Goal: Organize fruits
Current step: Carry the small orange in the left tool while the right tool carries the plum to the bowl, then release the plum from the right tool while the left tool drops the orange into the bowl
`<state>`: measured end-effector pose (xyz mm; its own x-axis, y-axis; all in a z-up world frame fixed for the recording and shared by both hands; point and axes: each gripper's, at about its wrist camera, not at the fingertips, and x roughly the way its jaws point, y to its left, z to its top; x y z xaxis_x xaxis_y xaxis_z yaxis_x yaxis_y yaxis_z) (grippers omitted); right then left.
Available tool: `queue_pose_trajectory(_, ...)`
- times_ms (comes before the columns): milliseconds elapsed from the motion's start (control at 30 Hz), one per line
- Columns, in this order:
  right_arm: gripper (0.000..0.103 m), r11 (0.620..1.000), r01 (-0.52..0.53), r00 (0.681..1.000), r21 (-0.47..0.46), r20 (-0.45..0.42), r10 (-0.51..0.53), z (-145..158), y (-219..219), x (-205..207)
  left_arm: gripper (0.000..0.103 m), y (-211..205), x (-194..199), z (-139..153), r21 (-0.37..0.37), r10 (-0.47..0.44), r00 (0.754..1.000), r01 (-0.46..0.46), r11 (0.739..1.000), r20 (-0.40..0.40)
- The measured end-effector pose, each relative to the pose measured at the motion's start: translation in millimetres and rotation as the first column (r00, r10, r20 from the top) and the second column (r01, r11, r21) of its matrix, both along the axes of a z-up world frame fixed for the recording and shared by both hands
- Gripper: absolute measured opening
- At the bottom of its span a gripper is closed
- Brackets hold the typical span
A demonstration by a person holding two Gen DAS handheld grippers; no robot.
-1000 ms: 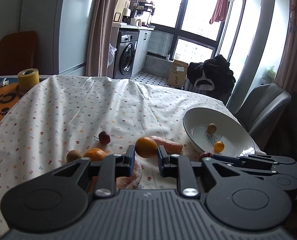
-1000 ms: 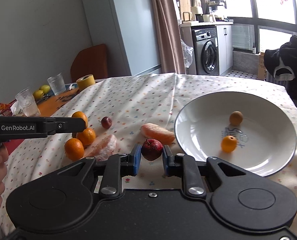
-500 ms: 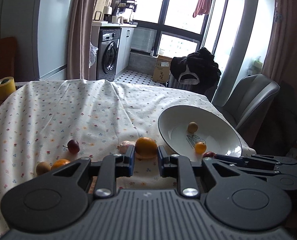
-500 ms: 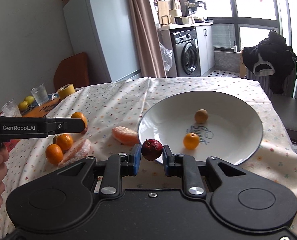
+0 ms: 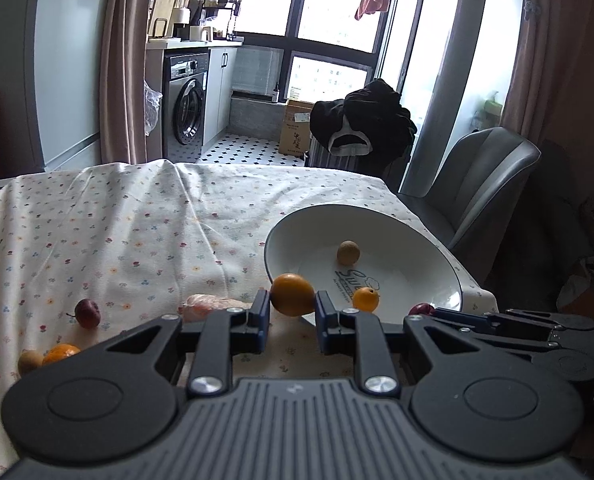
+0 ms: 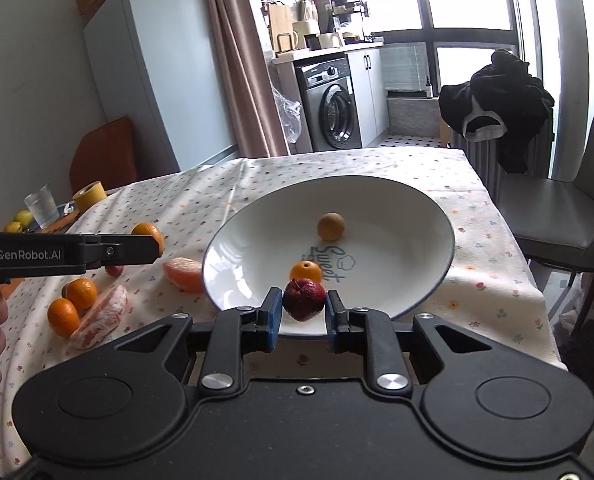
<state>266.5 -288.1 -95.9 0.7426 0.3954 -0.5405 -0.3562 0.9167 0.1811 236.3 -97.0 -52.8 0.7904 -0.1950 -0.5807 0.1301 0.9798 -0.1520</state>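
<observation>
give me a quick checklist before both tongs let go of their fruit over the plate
1. Left tongs shut on the orange: ok.
2. Right tongs shut on the red fruit: ok.
3. Red fruit over the white plate: ok, above its near edge.
4. Orange past the rim: cannot tell.
5. Landing spot free: not ok, small orange sits just ahead of the red fruit.

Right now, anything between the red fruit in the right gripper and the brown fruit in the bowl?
Yes: a small orange sits in the bowl, right behind the held red fruit and before the brown fruit. Right wrist view shows it.
</observation>
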Motion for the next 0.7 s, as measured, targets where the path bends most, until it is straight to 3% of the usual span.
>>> queue_pose_trajectory(167, 0.023, 1.000, 0.012, 1.000, -0.002, -0.002, -0.012, -2, -3, 4, 0.022, -10, 8, -4, 0.009, -0.018, 1.000, 0.018, 1.000, -0.012)
queue_pose_trajectory(300, 0.029, 1.000, 0.012, 1.000, 0.011, 0.008, -0.012, -1, -7, 4, 0.022, -19, 14, -7, 0.021, -0.030, 0.999, 0.031, 0.999, -0.019)
queue_pose_trajectory(700, 0.030, 0.999, 0.016, 1.000, 0.032, 0.003, -0.016, 0, -17, 1, 0.022, -37, 24, -9, 0.021, -0.068, 0.997, 0.068, 0.997, -0.022)
